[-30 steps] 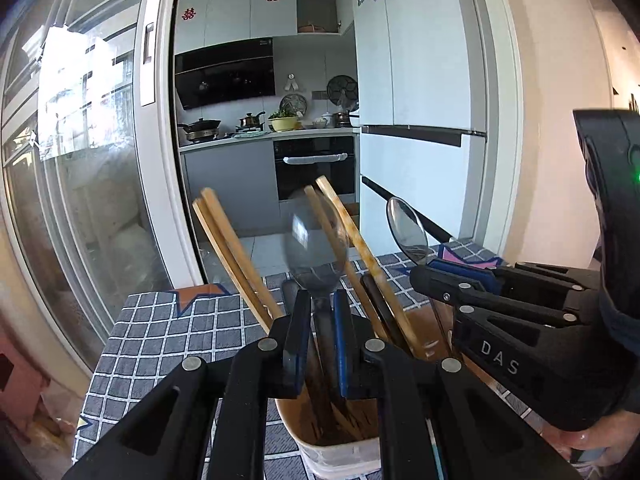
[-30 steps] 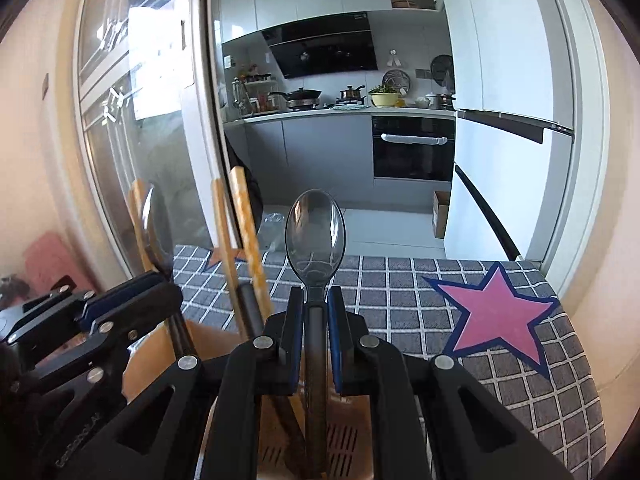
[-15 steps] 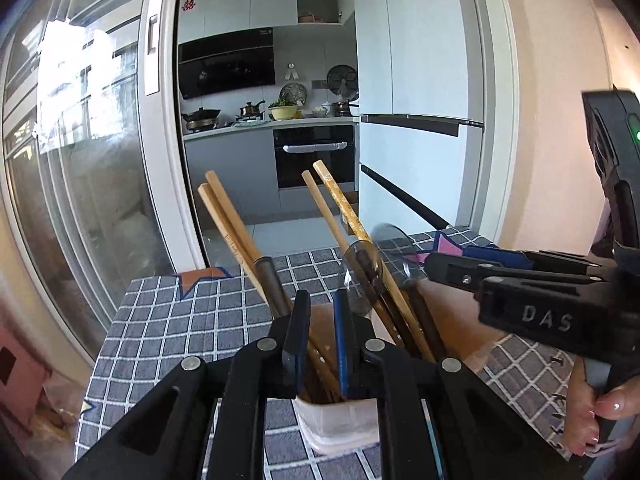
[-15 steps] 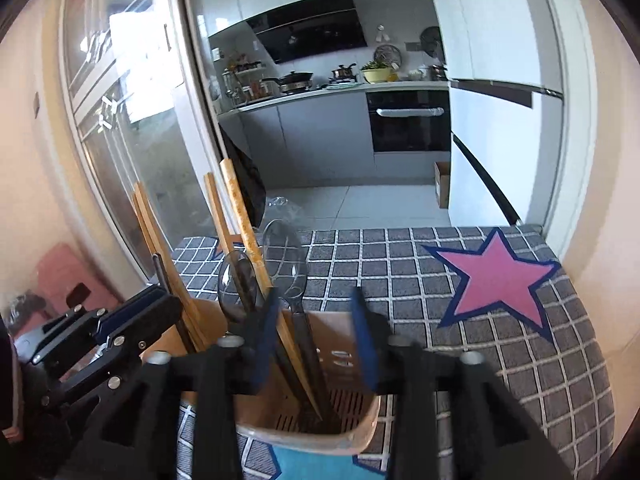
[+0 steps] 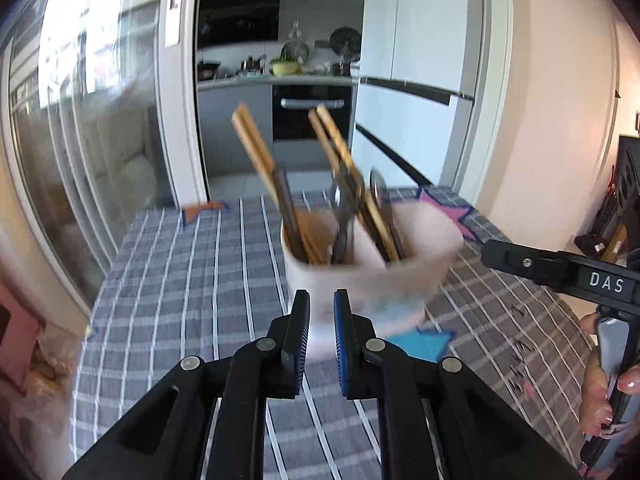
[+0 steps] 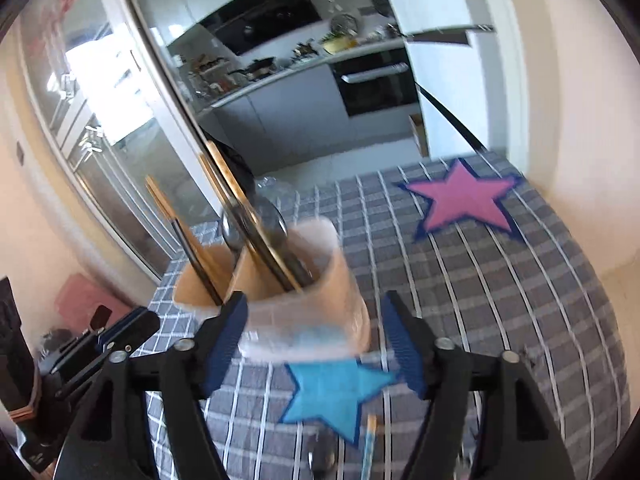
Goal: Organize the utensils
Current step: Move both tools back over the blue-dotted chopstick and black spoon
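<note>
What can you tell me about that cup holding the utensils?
The cup is a pale, plastic-looking holder with rounded walls and an inner divider. It stands upright on the checked tablecloth, just behind a blue star. Wooden chopsticks and metal spoons lean inside, sticking out above its rim. Neither gripper touches it. The picture is blurred, so finer detail is lost.

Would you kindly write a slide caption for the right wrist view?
Right claw, just opened and empty, faces the utensil holder of chopsticks and spoons on the checked tablecloth.
</note>
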Demonstrator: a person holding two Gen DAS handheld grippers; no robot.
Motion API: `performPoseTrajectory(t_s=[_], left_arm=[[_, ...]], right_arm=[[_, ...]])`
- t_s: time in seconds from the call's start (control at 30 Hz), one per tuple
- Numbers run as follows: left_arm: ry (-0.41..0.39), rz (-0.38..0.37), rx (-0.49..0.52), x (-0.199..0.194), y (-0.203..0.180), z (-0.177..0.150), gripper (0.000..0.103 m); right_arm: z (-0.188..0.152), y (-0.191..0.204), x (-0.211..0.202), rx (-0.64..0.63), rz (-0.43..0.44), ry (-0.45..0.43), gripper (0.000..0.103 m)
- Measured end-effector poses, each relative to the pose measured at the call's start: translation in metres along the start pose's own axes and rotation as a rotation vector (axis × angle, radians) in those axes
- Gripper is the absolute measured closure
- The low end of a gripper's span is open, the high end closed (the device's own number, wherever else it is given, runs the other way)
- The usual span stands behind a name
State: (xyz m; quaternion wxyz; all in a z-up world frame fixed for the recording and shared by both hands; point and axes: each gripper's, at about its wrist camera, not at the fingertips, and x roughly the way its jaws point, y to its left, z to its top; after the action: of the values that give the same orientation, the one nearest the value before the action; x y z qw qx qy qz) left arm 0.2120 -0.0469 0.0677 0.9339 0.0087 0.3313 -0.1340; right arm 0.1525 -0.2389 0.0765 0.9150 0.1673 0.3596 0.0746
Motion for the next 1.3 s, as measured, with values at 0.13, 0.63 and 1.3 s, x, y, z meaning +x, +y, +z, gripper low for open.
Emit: performPoseTrajectory(t_s=[0.13, 0.63, 1.3], left_arm=[[0.050, -0.010, -0.030, -0.010, 0.003, -0.026, 0.059], [0.173, -0.060, -0.046, -0.037, -0.004, -0.093, 0.000], [0.292, -0.050, -0.010, -0.050, -0.018, -0.149, 0.000]], right_arm=[[-0.026, -0.011, -0.012, 0.047, -0.028, 0.053, 0.028], [-0.113, -0.036, -0.060, 0.168, -0.117, 0.148, 0.024], [-0.180, -0.033, -0.065, 0.149, -0.208, 0.298, 0.015]])
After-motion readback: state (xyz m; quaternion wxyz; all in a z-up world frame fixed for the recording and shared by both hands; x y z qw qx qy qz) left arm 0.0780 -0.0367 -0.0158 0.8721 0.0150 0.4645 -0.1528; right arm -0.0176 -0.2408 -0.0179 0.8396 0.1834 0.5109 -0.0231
